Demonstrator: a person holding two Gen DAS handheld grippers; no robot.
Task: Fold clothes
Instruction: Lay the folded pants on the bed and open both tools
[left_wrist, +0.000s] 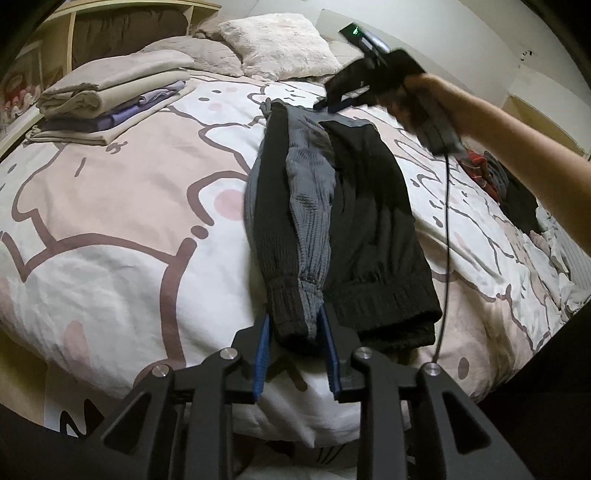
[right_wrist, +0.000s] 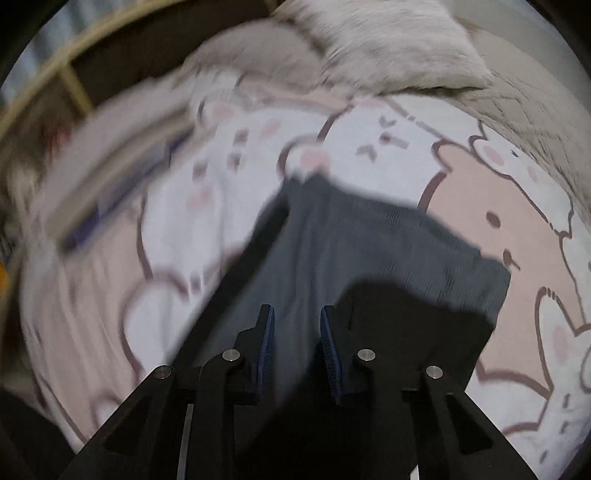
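Note:
A black and grey knit sweater (left_wrist: 332, 206) lies lengthwise on the bed, its sleeves folded in over the body. My left gripper (left_wrist: 295, 328) is open at the near end, its blue-padded fingers (left_wrist: 263, 343) flanking the stacked sleeve cuffs (left_wrist: 295, 306). A hand holds my right gripper (left_wrist: 332, 101) at the sweater's far end, blurred, just above the shoulder edge. In the right wrist view the right gripper (right_wrist: 295, 332) is open, hovering over the grey and black fabric (right_wrist: 351, 240) with nothing between its fingers.
The bed carries a pink and white cartoon duvet (left_wrist: 129, 221). Folded linens (left_wrist: 103, 107) are stacked at the back left and pillows (left_wrist: 277, 44) lie at the head. Loose clothes (left_wrist: 517, 192) are piled on the right. A black cable (left_wrist: 447, 221) hangs from the right gripper.

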